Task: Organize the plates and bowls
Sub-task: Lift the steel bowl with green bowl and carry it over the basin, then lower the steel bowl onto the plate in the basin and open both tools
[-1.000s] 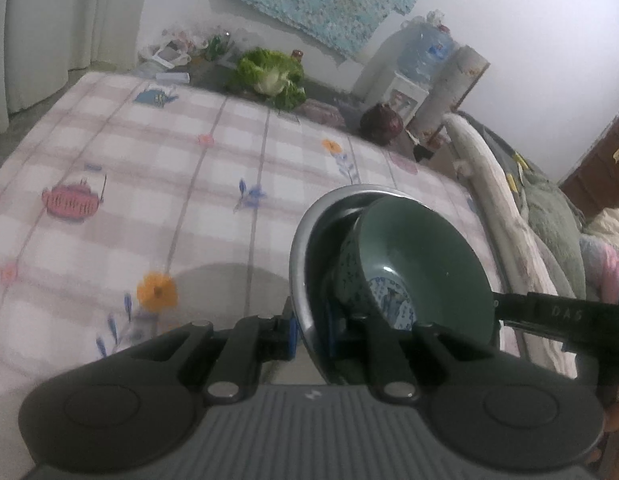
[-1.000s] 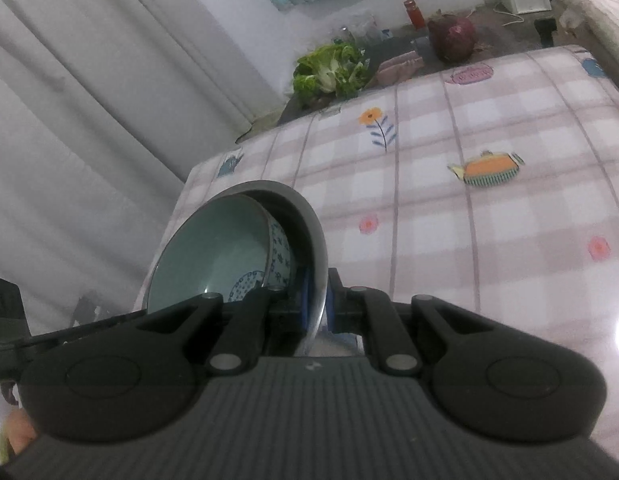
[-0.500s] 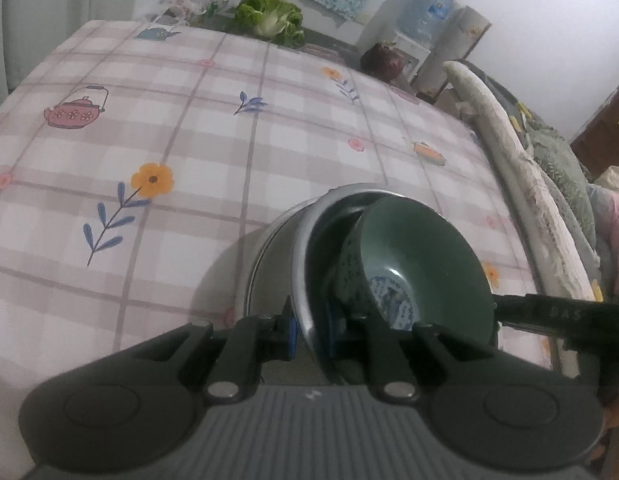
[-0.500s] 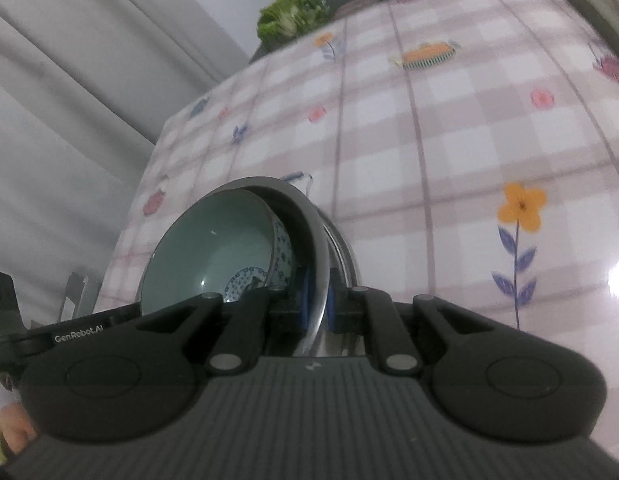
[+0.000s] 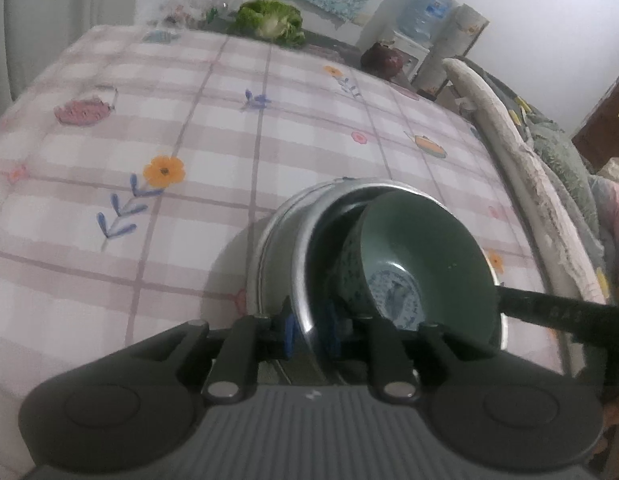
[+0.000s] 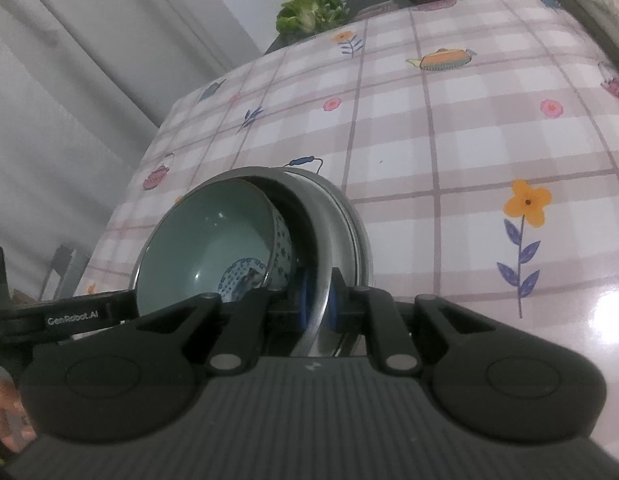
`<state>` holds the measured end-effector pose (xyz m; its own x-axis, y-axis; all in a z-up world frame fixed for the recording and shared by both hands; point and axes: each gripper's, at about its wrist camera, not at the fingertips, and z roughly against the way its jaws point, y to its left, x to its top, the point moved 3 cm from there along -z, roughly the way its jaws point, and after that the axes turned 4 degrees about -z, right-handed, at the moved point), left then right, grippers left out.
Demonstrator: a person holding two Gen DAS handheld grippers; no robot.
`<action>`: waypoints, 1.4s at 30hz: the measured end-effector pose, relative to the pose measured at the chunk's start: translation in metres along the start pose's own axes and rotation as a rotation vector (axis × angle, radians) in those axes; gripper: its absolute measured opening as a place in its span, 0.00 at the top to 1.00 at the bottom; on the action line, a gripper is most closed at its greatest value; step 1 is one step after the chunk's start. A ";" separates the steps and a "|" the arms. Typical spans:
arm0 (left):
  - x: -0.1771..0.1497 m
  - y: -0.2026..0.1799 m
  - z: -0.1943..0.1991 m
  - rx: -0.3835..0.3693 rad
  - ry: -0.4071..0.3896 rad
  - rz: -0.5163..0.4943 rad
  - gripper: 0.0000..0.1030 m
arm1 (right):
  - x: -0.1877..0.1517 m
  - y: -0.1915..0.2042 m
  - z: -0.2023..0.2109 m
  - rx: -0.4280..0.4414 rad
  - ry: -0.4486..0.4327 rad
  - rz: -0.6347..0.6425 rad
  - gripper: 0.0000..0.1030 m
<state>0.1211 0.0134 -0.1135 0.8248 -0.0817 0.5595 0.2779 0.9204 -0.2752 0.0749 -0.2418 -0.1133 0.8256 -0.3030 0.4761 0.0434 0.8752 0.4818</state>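
Two grippers are clamped on one steel bowl's (image 5: 305, 240) rim from opposite sides: the left gripper (image 5: 311, 330) and the right gripper (image 6: 317, 306). A green bowl (image 5: 425, 256) is nested inside, tilted, straight ahead of both. Plates (image 6: 359, 236) beneath are mostly hidden; contact with the tablecloth (image 5: 189, 140) cannot be told.

checked tablecloth (image 5: 213, 128) | cabbage (image 5: 271, 22) far edge | water jug (image 5: 423, 10) | curtain (image 6: 69, 60)
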 end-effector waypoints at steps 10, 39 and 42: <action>-0.003 -0.005 0.043 0.107 -0.152 -0.092 0.31 | -0.005 0.010 0.033 -0.127 -0.111 0.130 0.50; -0.066 -0.051 0.110 0.308 -0.285 -0.228 0.00 | -0.123 0.069 0.134 -0.296 -0.336 0.230 0.01; -0.069 -0.049 0.108 0.303 -0.256 -0.225 0.00 | -0.126 0.071 0.134 -0.303 -0.343 0.240 0.01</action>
<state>-0.0024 0.0152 -0.0538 0.6018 -0.2302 0.7648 0.2484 0.9640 0.0947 -0.1013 -0.1917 -0.0408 0.6028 -0.1423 0.7851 0.0785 0.9898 0.1190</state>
